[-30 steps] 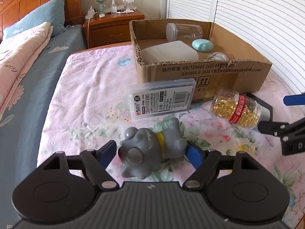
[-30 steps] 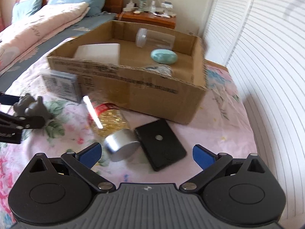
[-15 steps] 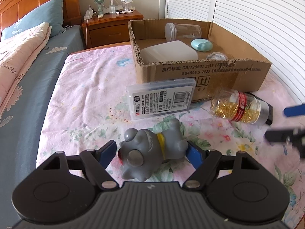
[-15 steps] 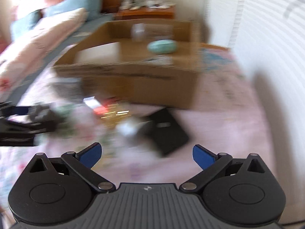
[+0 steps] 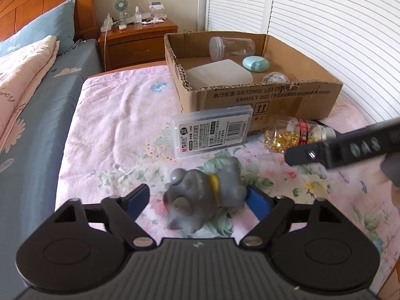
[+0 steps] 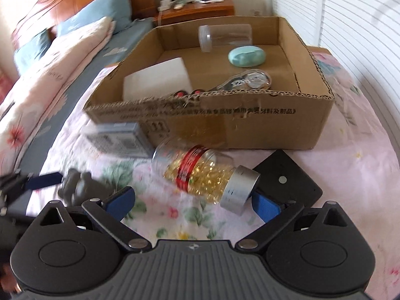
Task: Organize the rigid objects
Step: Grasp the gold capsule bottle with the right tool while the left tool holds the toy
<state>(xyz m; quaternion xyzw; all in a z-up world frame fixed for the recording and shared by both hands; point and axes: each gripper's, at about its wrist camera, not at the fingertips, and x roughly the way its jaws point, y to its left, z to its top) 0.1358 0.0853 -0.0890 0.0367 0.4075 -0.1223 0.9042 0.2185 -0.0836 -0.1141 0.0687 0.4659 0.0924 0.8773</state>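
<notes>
A grey toy dog [image 5: 203,195] with a yellow collar lies on the pink floral bedspread between the open jaws of my left gripper [image 5: 197,197]; its right finger [image 5: 257,201] touches the toy. My right gripper [image 6: 195,201] is open, with the capsule bottle's [image 6: 200,176] silver cap by its right finger [image 6: 265,206]. The bottle also shows in the left wrist view [image 5: 292,135]. A clear plastic case [image 5: 213,130] leans on the cardboard box [image 5: 275,100]. A black flat device [image 6: 287,182] lies beside the bottle.
The box [image 6: 225,122] holds a white container [image 6: 157,80], a clear jar [image 6: 225,36], a teal oval case [image 6: 246,56] and a tape measure [image 6: 252,80]. A wooden nightstand [image 5: 137,40] and pillows stand behind. Louvred doors [image 5: 325,25] are on the right.
My right gripper has swung left and forward, so its jaws now stand around the capsule bottle. My left gripper's jaws have opened a little around the toy dog.
</notes>
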